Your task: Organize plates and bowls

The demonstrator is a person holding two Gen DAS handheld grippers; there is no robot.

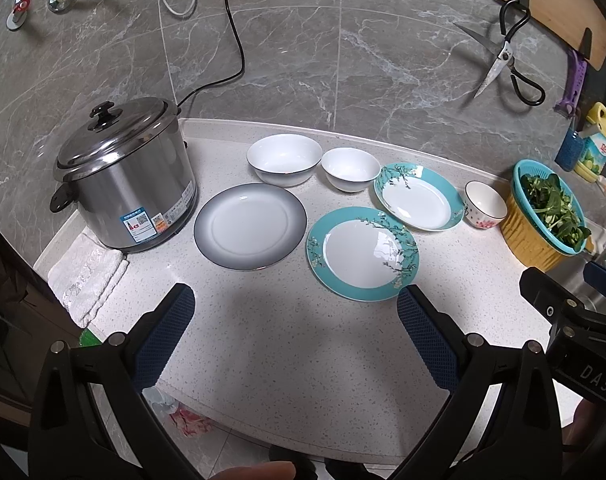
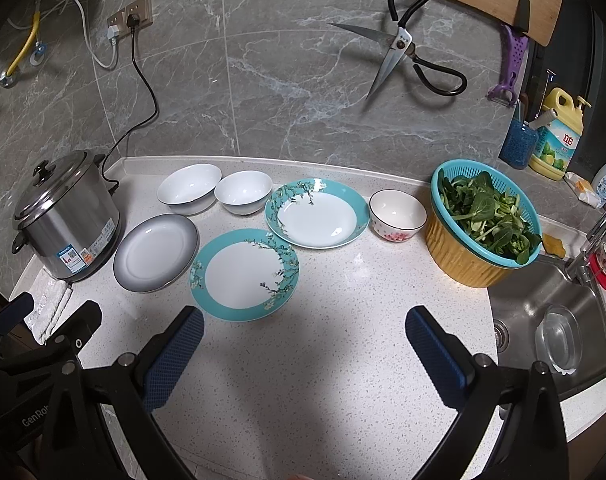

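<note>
Nothing stacked yet: left claw (image 1: pixel 295 312) and right claw (image 2: pixel 305 332) both wide, empty, above table (image 2: pixel 303 380). Next, I'd grab near teal plate (image 2: pixel 245 274) by rim.

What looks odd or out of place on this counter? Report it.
Nothing is spilled or broken. The plates and bowls sit upright but scattered, unstacked. The front teal plate overlaps the gray-rimmed plate at their edges. Both claws, left and right, are open and empty.

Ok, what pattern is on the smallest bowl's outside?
Pink flowers on white, on the smallest bowl; clearest in the right wrist view.
</note>
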